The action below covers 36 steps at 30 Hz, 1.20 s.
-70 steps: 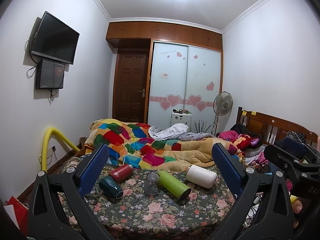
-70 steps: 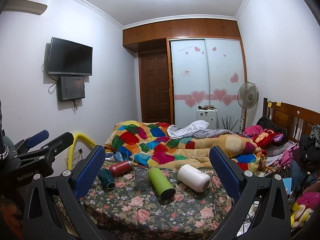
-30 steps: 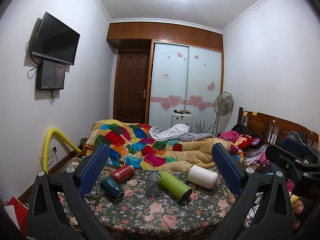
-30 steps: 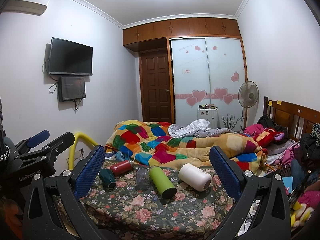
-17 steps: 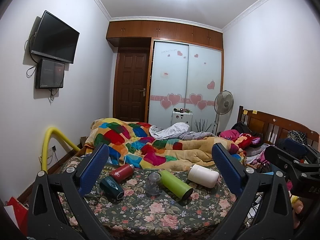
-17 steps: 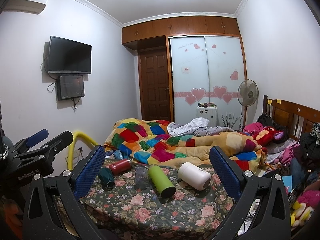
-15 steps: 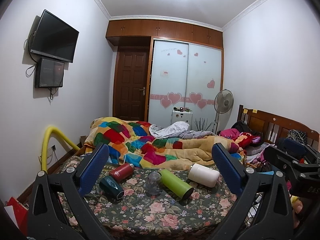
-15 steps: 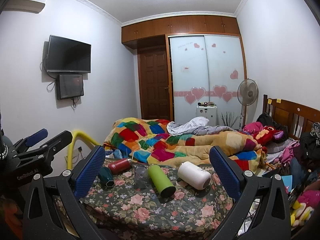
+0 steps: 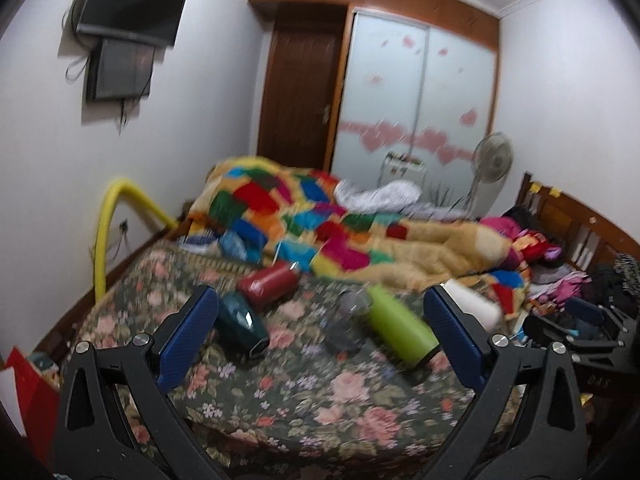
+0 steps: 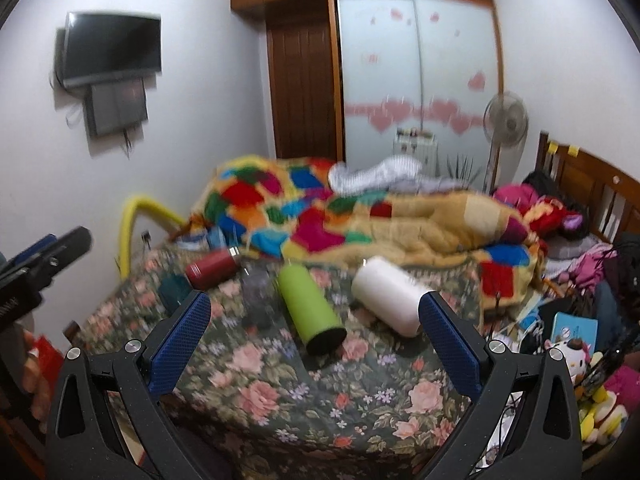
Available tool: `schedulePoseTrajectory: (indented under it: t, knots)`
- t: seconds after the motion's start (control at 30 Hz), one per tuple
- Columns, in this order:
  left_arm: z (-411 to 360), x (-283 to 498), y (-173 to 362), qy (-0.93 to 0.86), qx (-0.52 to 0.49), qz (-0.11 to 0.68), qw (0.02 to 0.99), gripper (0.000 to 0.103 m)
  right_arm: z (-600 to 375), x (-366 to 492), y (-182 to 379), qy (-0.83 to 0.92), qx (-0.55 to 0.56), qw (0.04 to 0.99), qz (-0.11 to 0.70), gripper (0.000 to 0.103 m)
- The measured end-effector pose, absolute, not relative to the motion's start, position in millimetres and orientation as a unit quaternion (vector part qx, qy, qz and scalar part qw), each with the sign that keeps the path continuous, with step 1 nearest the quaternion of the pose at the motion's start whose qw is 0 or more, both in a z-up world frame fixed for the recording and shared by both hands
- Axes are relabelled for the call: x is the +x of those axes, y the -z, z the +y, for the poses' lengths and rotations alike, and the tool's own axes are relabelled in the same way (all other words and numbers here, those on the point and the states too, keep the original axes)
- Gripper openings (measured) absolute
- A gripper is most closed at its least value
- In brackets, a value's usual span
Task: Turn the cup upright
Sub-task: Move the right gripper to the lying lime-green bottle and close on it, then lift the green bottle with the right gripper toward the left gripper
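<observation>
Several cups lie on their sides on the floral bedspread [image 9: 312, 396]: a dark teal cup [image 9: 240, 322], a red cup [image 9: 268, 282], a green cup [image 9: 400, 330] and a white cup [image 9: 476, 308]. A clear glass [image 9: 346, 320] stands among them. In the right wrist view I see the green cup [image 10: 310, 308], white cup [image 10: 390, 294], red cup [image 10: 214, 268], clear glass [image 10: 256, 292] and teal cup [image 10: 174, 288]. My left gripper [image 9: 320, 338] is open and empty, short of the cups. My right gripper [image 10: 314, 338] is open and empty, close to the green cup.
A patchwork quilt [image 9: 340, 232] is heaped behind the cups. A yellow tube [image 9: 108, 224] arches at the left bed edge. Clothes and toys [image 10: 580, 320] pile up on the right. A wooden headboard [image 10: 592, 184] stands at the far right.
Both grippers have moved forward and tipped down toward the bed; the cups look larger and nearer. The views are motion-blurred. The cups have not moved.
</observation>
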<state>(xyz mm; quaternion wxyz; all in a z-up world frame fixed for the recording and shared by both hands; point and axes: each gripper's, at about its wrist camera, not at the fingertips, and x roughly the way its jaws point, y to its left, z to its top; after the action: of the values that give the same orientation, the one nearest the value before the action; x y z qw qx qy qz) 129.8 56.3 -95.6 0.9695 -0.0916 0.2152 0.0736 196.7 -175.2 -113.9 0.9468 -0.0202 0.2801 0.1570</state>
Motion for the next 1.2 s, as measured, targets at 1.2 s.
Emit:
schedulePoseTrajectory:
  t: [1.2]
  knots:
    - [90.2, 203.8, 219.4, -0.102, -0.13, 0.368, 0.915, 0.103, -81.1, 402.6, 274.2, -0.224, -0.203, 0.77, 0.563, 0.064]
